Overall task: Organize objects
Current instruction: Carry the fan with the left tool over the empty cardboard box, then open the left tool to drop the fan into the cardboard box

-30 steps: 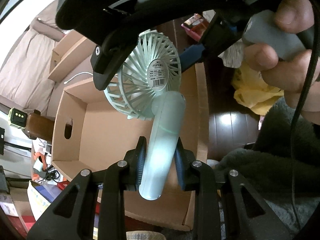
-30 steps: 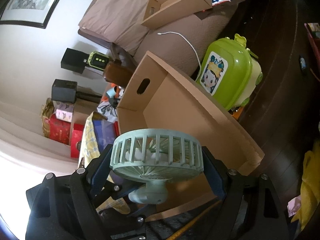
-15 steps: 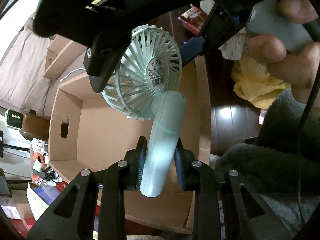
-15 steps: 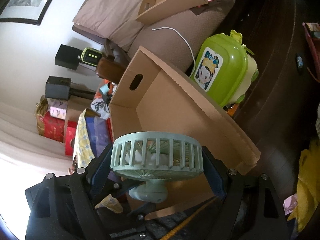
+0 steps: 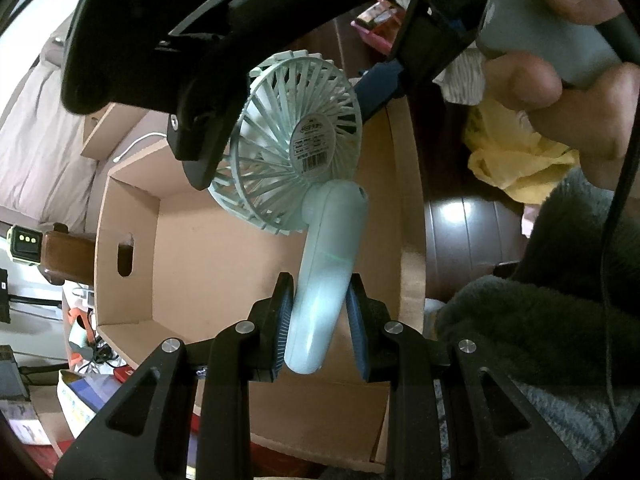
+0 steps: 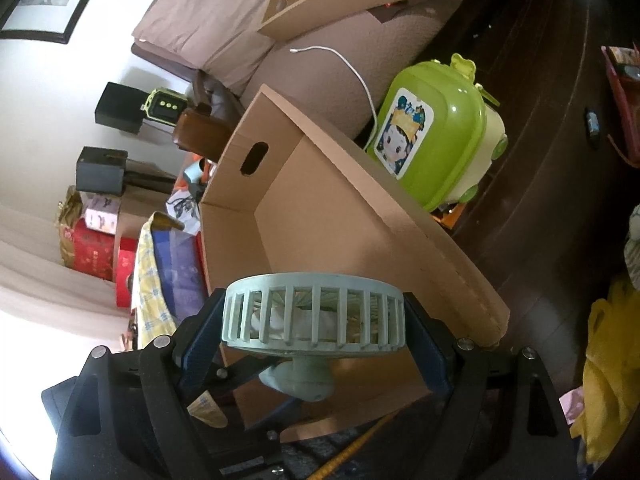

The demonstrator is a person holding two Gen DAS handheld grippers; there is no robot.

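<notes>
Hovering over the empty box, the fan has its handle pinched at 6 o'clock by the left gripper and its head clamped by the right gripper, so lowering both together before letting go should seat it gently.

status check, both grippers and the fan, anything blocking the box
Left gripper shut on fan handle. Right gripper shut on fan head. Fan above open cardboard box; nothing blocking.
</notes>
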